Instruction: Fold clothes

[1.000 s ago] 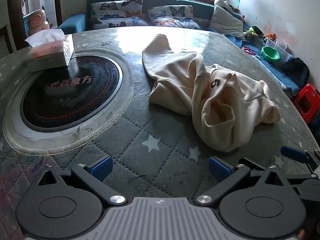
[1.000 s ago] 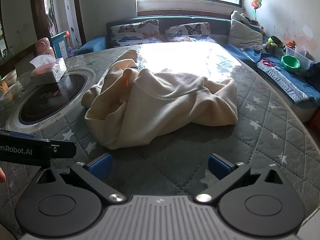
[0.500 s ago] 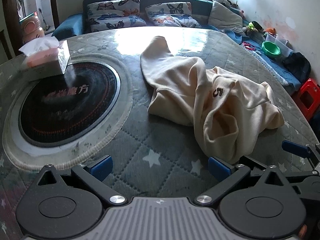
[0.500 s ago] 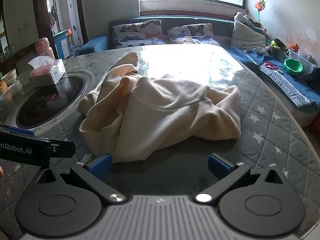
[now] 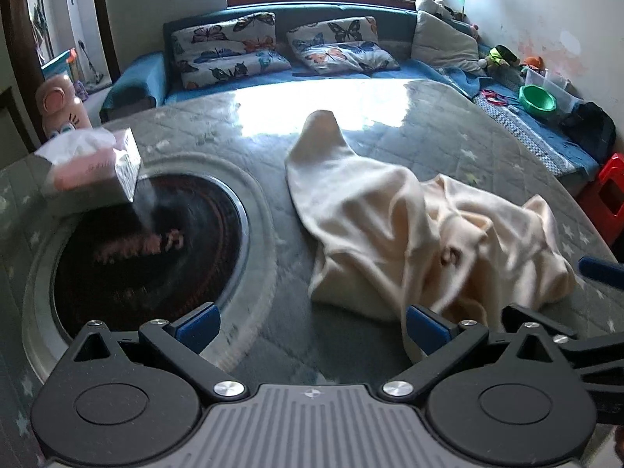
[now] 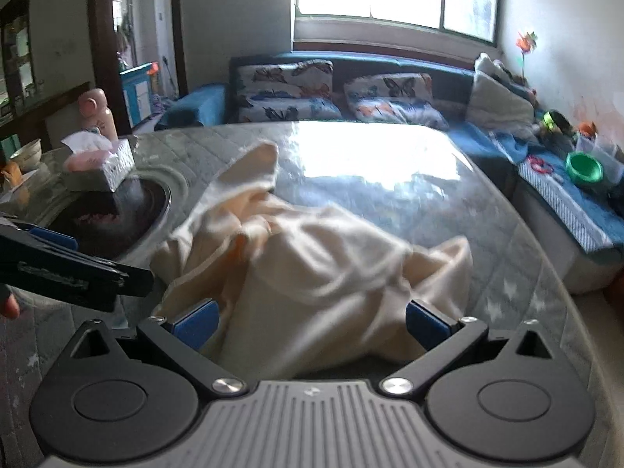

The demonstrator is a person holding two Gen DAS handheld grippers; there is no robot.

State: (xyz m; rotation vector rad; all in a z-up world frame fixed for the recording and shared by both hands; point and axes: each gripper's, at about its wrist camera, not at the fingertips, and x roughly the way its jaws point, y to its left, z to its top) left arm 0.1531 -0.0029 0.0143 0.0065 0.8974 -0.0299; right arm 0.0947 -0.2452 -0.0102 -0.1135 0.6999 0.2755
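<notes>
A crumpled cream garment (image 5: 409, 230) lies in a heap on the round quilted table (image 5: 409, 144), one sleeve stretched toward the far side. My left gripper (image 5: 312, 325) is open just short of the garment's near left edge, its right fingertip touching the cloth's front fold. In the right wrist view the same garment (image 6: 312, 265) fills the centre. My right gripper (image 6: 312, 321) is open with the garment's near edge lying between its blue pads. The left gripper (image 6: 70, 269) shows there at the left as a black bar.
A tissue box (image 5: 93, 167) stands by the black round hob (image 5: 144, 249) set in the table's left half. A pink bottle (image 5: 62, 109) is behind it. A sofa with butterfly pillows (image 5: 230, 50) lies beyond; a green bowl (image 5: 538, 99) and red stool (image 5: 608, 195) are at right.
Both grippers have moved forward toward the garment. The right gripper's open fingers now straddle its near edge, and the left gripper's right fingertip has reached the cloth.
</notes>
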